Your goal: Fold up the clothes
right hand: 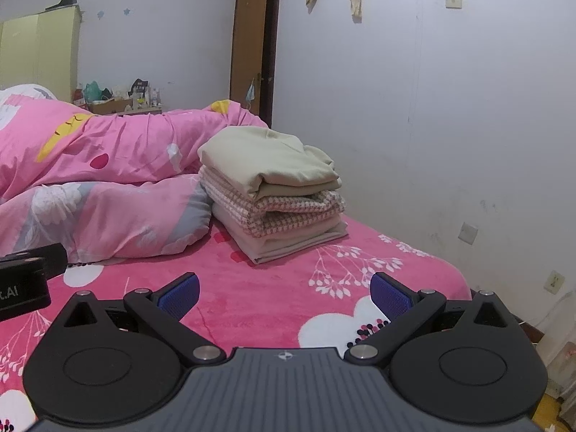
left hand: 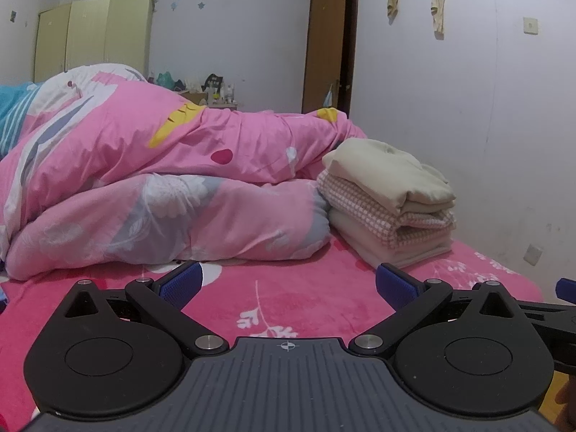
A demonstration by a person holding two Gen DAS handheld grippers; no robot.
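Three folded clothes sit in a stack (left hand: 390, 201) on the bed (left hand: 306, 298), against the pink duvet (left hand: 162, 180) and near the wall. A beige piece lies on top, a checked one in the middle, a pale one beneath. The left tool (left hand: 288, 284) hovers low over the bed with its jaws spread and holds nothing; the right tool (right hand: 284, 291) is likewise spread and empty. The stack (right hand: 277, 194) lies ahead of both, well apart from them. No unfolded garment shows on the bed, so the folding looks largely done, perhaps finished.
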